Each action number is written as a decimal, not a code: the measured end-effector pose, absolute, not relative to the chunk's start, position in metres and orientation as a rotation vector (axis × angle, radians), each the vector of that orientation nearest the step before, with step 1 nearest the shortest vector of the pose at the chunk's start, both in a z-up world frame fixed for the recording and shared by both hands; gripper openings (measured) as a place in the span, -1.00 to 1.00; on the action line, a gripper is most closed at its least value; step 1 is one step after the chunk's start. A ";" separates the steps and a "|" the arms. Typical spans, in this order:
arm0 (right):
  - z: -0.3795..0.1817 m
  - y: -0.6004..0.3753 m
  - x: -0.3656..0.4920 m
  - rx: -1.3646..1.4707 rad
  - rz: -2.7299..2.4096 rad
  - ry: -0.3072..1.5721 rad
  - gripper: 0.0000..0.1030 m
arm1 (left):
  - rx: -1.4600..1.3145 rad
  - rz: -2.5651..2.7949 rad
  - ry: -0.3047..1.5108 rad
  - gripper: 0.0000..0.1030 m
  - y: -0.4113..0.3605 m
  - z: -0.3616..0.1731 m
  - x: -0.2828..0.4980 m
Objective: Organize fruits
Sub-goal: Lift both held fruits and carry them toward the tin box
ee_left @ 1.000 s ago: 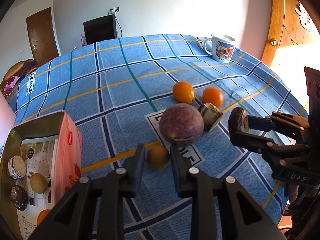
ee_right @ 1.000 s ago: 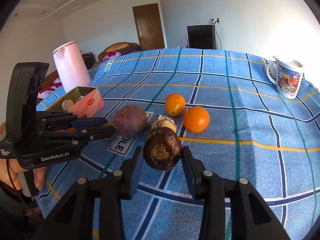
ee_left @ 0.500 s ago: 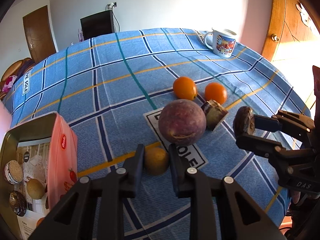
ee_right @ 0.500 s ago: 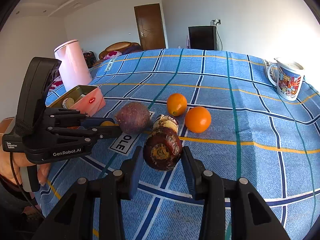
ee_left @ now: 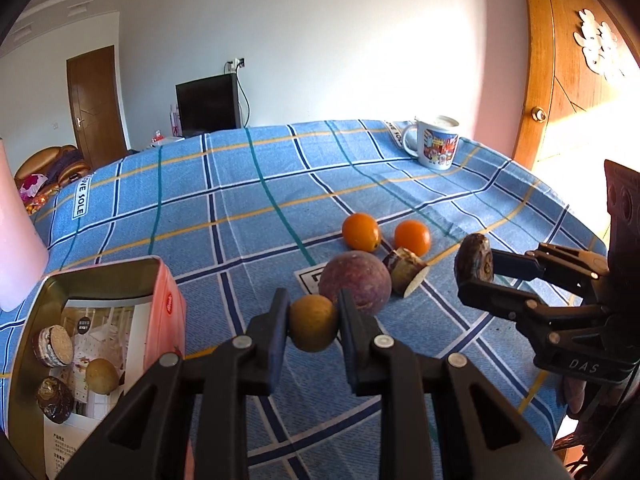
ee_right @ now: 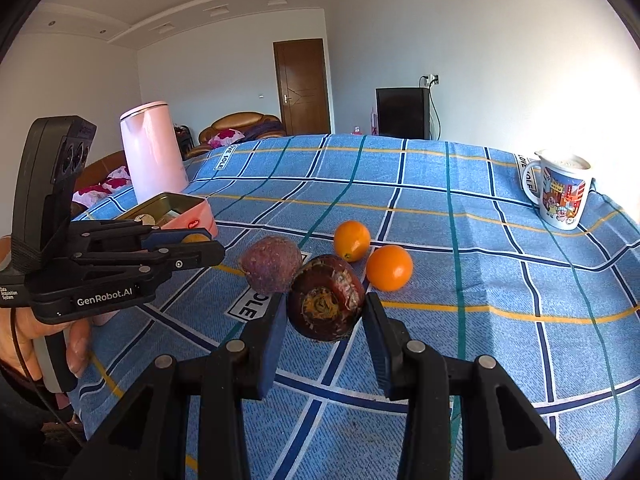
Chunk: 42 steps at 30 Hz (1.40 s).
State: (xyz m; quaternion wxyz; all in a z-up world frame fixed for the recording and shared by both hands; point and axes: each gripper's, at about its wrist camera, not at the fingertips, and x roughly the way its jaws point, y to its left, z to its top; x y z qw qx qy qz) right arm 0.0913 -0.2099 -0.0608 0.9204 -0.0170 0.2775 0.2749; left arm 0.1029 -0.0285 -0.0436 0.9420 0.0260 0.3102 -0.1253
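My left gripper (ee_left: 313, 322) is shut on a small yellow-brown fruit (ee_left: 313, 328) and holds it above the blue checked cloth, right of the open pink tin (ee_left: 160, 304). My right gripper (ee_right: 325, 316) is shut on a dark brown mangosteen (ee_right: 326, 298); it also shows in the left wrist view (ee_left: 474, 258). On the cloth lie a round purple fruit (ee_left: 355, 282), a cut brown piece (ee_left: 406, 276) and two oranges (ee_left: 361, 231) (ee_left: 412, 237). The tin holds several small fruits (ee_left: 102, 376).
A printed mug (ee_left: 436, 148) stands at the far right of the table (ee_left: 240, 200). A pink kettle (ee_right: 154, 152) stands behind the tin. The table edge runs close on the right, near a wooden door (ee_left: 580, 80).
My left gripper has lifted the small yellow-brown fruit off the cloth and risen. My right gripper has risen a little with the mangosteen still held.
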 end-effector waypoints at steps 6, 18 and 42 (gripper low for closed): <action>-0.056 -0.210 0.081 -0.043 0.577 0.507 -0.21 | 0.030 -0.250 0.558 -0.50 -0.022 -0.036 0.093; -0.051 -0.214 0.068 -0.047 0.583 0.413 -0.21 | 0.013 -0.227 0.445 -0.50 -0.016 -0.027 0.076; -0.034 -0.207 0.049 -0.061 0.586 0.296 -0.21 | -0.025 -0.149 0.334 -0.50 0.003 -0.020 0.051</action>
